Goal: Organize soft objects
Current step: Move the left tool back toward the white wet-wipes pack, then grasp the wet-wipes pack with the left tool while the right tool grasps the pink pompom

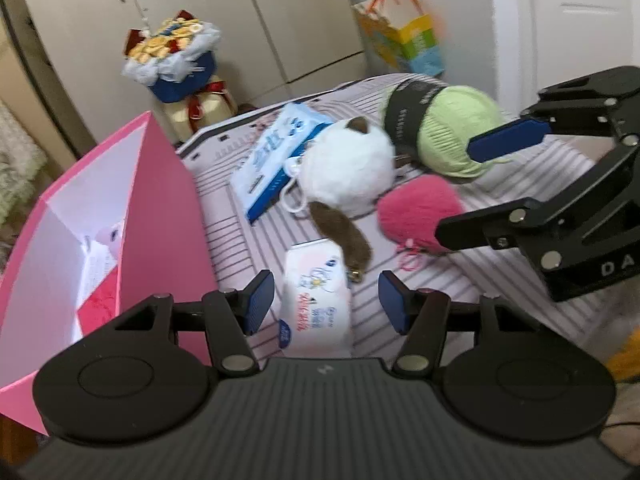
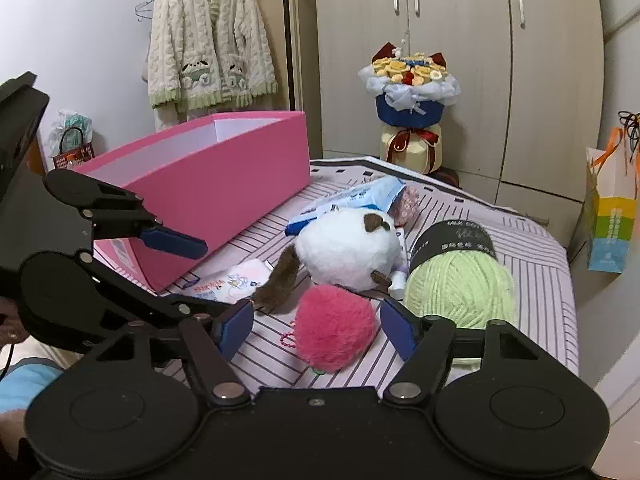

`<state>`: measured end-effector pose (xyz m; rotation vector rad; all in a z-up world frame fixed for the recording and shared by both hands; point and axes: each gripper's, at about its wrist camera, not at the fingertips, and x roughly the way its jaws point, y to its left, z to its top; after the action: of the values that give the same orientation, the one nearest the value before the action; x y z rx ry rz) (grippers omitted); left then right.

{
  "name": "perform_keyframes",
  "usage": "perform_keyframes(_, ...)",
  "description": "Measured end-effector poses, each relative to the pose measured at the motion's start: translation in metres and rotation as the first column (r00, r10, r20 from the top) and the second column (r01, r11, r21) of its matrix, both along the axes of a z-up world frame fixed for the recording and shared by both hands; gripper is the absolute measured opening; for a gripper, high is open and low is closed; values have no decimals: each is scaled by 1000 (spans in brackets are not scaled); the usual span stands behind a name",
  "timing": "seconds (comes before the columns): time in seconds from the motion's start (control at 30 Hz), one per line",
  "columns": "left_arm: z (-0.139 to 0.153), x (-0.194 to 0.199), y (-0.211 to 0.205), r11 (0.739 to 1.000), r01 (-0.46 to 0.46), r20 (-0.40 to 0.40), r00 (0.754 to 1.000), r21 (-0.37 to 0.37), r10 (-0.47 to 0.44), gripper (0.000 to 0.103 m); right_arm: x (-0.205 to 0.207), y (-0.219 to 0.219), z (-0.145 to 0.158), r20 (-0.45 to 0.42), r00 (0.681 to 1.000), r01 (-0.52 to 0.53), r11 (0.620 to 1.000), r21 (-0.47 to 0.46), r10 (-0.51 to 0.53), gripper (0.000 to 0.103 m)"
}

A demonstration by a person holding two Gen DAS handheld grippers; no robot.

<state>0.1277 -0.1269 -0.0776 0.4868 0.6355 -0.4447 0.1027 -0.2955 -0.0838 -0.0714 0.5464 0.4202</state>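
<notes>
Two tongs work here: our right tongs (image 2: 316, 330) stand spread around the fluffy pink pompom (image 2: 334, 326), left tongs (image 1: 326, 306) spread over the white wipes pack (image 1: 316, 300); we should centre each before squeezing gently.

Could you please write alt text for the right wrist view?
The right gripper hangs open around a fluffy pink pompom on a striped bed cover. Behind lie a white plush toy, green yarn ball and open pink box.
</notes>
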Motion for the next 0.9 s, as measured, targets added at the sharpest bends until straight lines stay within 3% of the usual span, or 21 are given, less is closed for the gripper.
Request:
perform_keyframes(0.3,-20,15,-7,996,-89,8,996,9,89,59,23,1,-18,-38,999,15,1000,16,-15,69)
perform_keyframes(0.57,-24,15,-10,992,-126,29,992,-15,126,60,32,5,-31,-56,998,14,1000,-23,-15,57)
perform_keyframes(0.9,-25,22,-3,977,-182,-31,983,-112,179,56,16,0,-31,-43,996,72,997,-34,-74,54)
